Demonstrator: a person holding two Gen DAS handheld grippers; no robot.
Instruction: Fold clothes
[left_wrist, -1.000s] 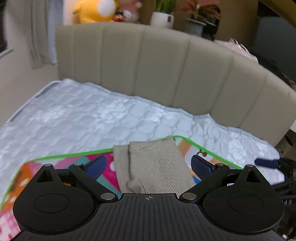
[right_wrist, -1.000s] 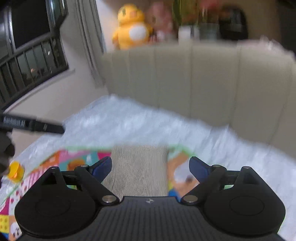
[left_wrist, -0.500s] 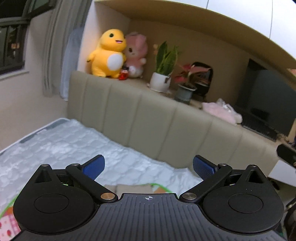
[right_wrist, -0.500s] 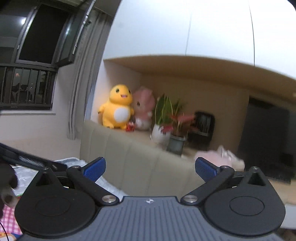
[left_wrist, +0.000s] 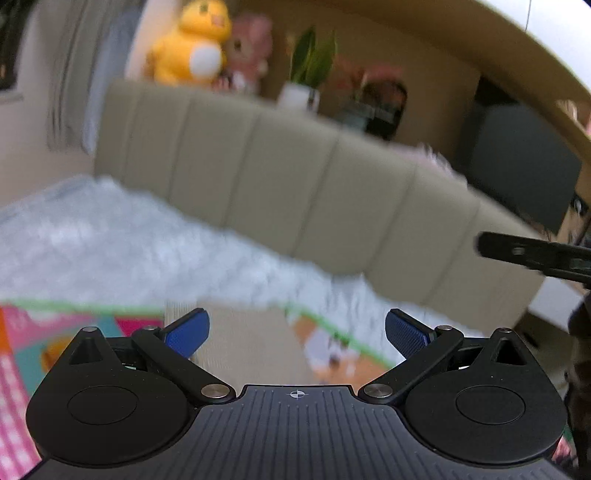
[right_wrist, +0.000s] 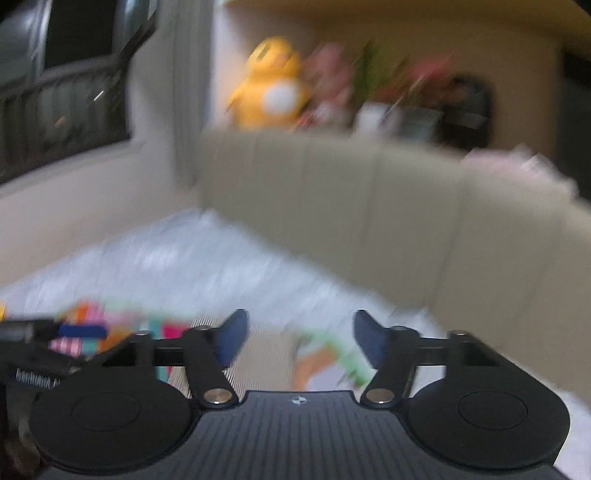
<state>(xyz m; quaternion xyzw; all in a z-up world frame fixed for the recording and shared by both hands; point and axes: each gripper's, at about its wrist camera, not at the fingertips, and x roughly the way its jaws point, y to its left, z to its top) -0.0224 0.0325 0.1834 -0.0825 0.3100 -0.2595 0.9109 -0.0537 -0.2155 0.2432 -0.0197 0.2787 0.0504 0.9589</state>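
Room to move is decent here: both claws hang in the air over the near end of the bed (left_wrist: 110, 243), with the white quilt running far back to the beige headboard (left_wrist: 288, 177) and nothing between the fingers of either one. Left gripper (left_wrist: 295, 328) has its blue pads spread wide, empty. Right gripper (right_wrist: 299, 338) is also parted and empty, though with a narrower gap than the left. The garment (left_wrist: 243, 343) is a beige folded piece lying flat on the colourful mat (left_wrist: 74, 325), just beyond the left claw and roughly centred between its pads; in the right view it shows as a striped tan patch (right_wrist: 266, 362) right behind the left pad. The mat's green edge (left_wrist: 325, 325) runs off to the right past the garment, white quilt beyond it. Both views are smeared with blur, so the garment's folds and edges are hard to make out, and its near part is cut off by the gripper bodies. A dark bar (left_wrist: 535, 253) pokes in at the far right of the left view, probably the other tool. Plush toys (left_wrist: 192, 48) and plants (left_wrist: 310, 59) sit on the ledge above the headboard, all fuzzy.
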